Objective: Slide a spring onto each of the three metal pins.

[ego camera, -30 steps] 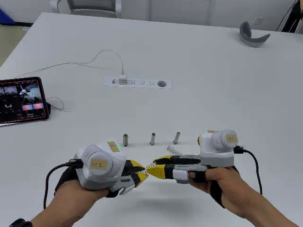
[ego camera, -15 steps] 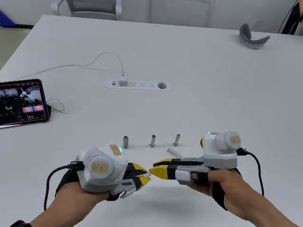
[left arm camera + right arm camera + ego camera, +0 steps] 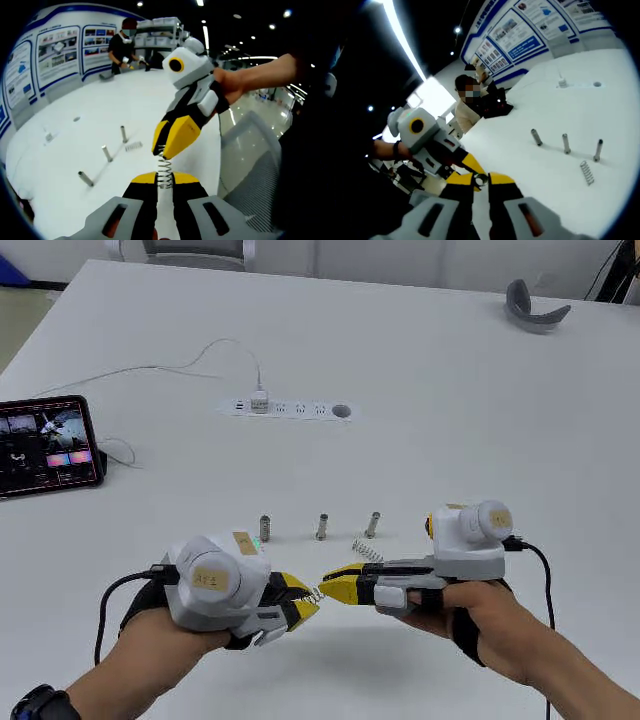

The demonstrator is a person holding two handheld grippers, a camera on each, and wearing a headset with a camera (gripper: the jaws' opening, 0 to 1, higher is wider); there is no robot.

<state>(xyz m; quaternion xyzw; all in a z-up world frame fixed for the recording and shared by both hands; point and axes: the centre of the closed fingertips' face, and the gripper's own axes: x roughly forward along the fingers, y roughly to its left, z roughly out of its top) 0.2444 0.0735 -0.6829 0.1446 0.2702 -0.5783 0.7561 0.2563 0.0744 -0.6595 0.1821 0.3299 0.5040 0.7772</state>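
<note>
White bench (image 3: 480,440) carries the three metal pins, upright in a row at the centre of the head view. The middle pin (image 3: 322,527) and right pin (image 3: 373,525) look bare. The left pin (image 3: 265,528) looks thicker and faintly ribbed, so it may already wear a spring, but it is too small to be sure. At best one pin of three is done and two are left; at worst all three.

One spring (image 3: 315,594) is off the bench, low in the frame below the pins and well apart from them. It is held between the two grippers. The left gripper (image 3: 308,605) is closed on one end. The right gripper (image 3: 330,590) appears clamped on the other end, its yellow tips drawn together around the coil.

The spring's long axis runs nearly left to right in the head view, rising slightly toward the right. It lies roughly level, not in line with any upright pin, so it would need turning on end before it could drop over one. In the left gripper view it points straight up from the bottom centre.

A second spring (image 3: 367,551) lies flat on the bench just below the right pin. Its axis slants from upper left to lower right.
</note>
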